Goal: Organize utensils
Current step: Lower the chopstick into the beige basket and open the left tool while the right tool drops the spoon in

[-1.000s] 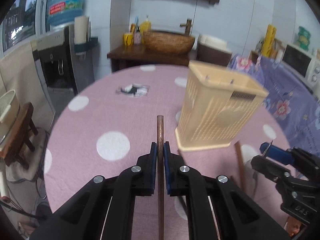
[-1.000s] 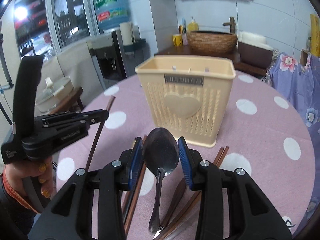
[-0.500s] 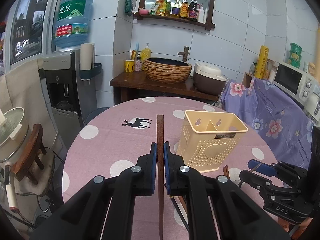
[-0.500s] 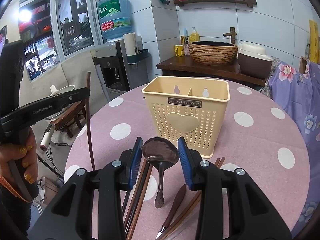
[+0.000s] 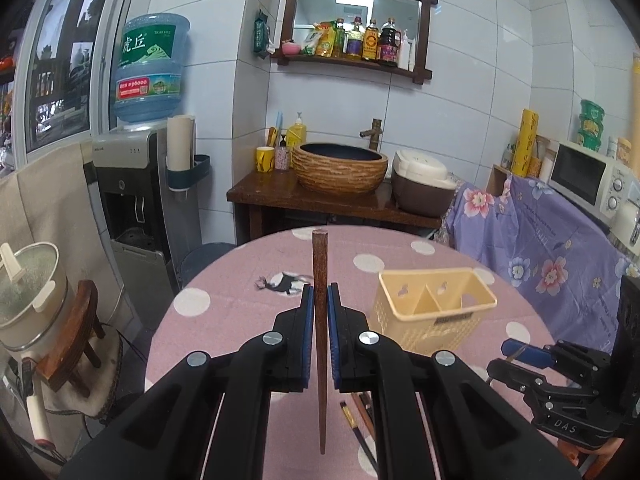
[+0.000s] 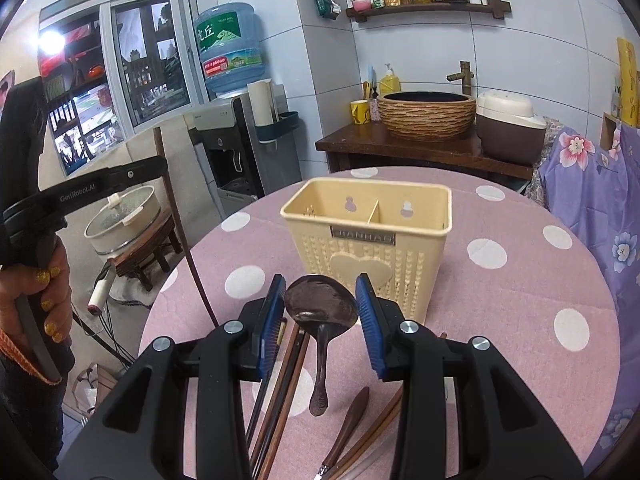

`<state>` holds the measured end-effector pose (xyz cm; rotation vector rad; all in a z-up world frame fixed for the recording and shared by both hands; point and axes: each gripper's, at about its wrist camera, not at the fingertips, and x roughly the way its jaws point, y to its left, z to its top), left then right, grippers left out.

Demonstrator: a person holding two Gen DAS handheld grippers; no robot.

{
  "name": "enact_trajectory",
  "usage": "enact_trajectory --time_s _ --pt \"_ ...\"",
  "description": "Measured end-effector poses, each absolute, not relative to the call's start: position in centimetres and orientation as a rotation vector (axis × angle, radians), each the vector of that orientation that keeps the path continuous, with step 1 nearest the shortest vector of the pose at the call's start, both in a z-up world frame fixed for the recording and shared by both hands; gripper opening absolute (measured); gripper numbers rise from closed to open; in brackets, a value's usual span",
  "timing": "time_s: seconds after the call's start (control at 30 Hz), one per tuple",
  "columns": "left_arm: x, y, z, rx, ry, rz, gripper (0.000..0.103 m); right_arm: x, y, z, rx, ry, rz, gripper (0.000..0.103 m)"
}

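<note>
Spoon [image 6: 320,312] shows only from right wrist.

**Both grippers loaded, held clear above the table**

Left gripper [image 5: 319,336]: jaws nearly closed, blue pads clamped on a wooden chopstick [image 5: 320,320] running 12 to 6 o'clock between them. In the right wrist view, the left hand [image 6: 38,300], yellow-painted nails, wraps the handle at 9 o'clock.

Right gripper [image 6: 320,320]: jaws spread wide, pads pinching the bowl of a metal spoon [image 6: 320,308], its handle hanging toward 6 o'clock. In the left wrist view it sits at 4 o'clock.
</note>
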<state>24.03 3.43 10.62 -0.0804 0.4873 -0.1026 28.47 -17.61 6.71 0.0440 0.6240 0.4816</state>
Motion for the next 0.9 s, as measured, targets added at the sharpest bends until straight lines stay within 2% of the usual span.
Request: enact_trajectory --time_s 0.17,0.33,0.47,0.57,0.9 --pt "26.2 3.4 15.7 -0.1 0.44 -0.122 0.008 30.3 -18.0 11.2 0.045 0.56 0.468 0.037" --pt "27.4 2.5 22.7 -0.151 0.344 -0.176 0.008 32.8 -19.0 18.2 0.068 0.449 0.414 0.037" --pt "28.2 0.2 24.8 -0.161 0.297 -0.208 0.008 34.6 -19.6 21.2 0.076 0.385 0.349 0.037" --pt "28.9 -1.4 23.5 -0.157 0.284 -0.219 0.008 35.7 -19.7 20.5 0.067 0.375 0.302 0.037" --pt "31.4 -4.3 12.3 -0.125 0.395 -0.194 0.008 37.3 -19.3 10.1 0.039 0.479 0.233 0.037"
